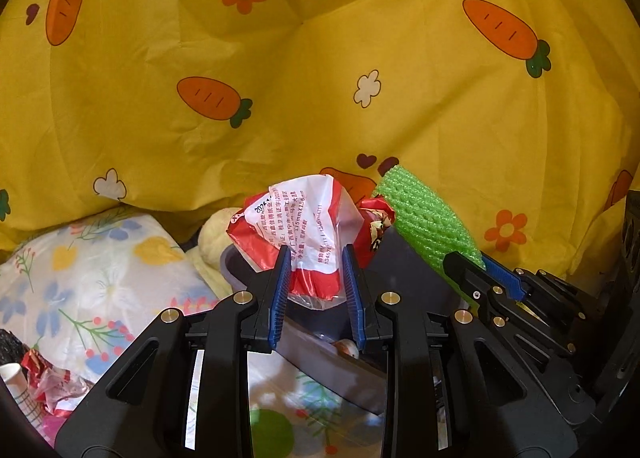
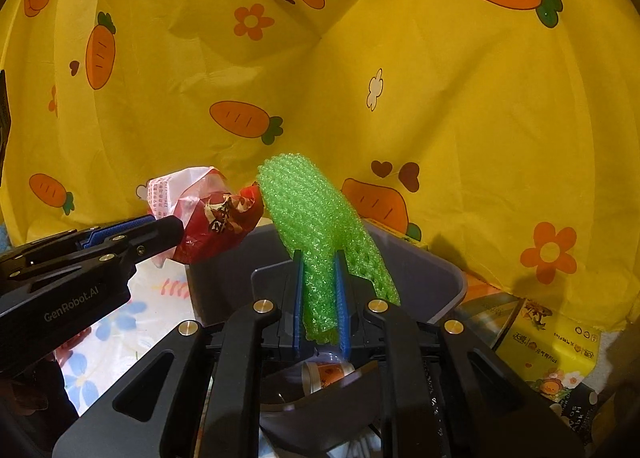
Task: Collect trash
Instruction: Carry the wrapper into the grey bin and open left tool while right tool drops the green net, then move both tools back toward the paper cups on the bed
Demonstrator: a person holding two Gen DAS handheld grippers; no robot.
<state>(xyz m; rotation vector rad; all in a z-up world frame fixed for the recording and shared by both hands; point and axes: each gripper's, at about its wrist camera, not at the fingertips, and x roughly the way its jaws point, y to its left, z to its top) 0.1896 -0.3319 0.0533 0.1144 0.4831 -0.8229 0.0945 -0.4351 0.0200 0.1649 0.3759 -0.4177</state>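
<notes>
In the left wrist view the left claw point(image 1: 316, 278) is sitting low in the centre of the frame, its blue pads clamping a crumpled red and white plastic wrapper point(image 1: 304, 234) that is bulging up above the fingertips. Just to its right the right claw point(image 1: 476, 270) is reaching in from the lower right, gripping a green foam net sleeve point(image 1: 424, 214) that is slanting up toward the frame's middle. In the right wrist view the same sleeve point(image 2: 316, 226) is standing pinched between narrow jaws at centre, its upper end arching leftward until it is nearly touching the wrapper point(image 2: 212, 218) held by the left claw point(image 2: 176, 228) coming in from the left edge. Both pieces are hanging over the open mouth of a grey bin point(image 2: 448, 278), whose far rim is running across behind them and whose right corner is lying clear at mid right. Something like a small printed cup point(image 2: 328, 374) is lying inside, though the claw body is hiding most of it. A yellow carrot-print sheet point(image 1: 360, 58) is filling the upper frame close behind the bin, leaving little room beyond that rim. A floral pillow point(image 1: 92, 266) is lying at lower left, more wrappers point(image 1: 52, 386) in the bottom-left corner.
</notes>
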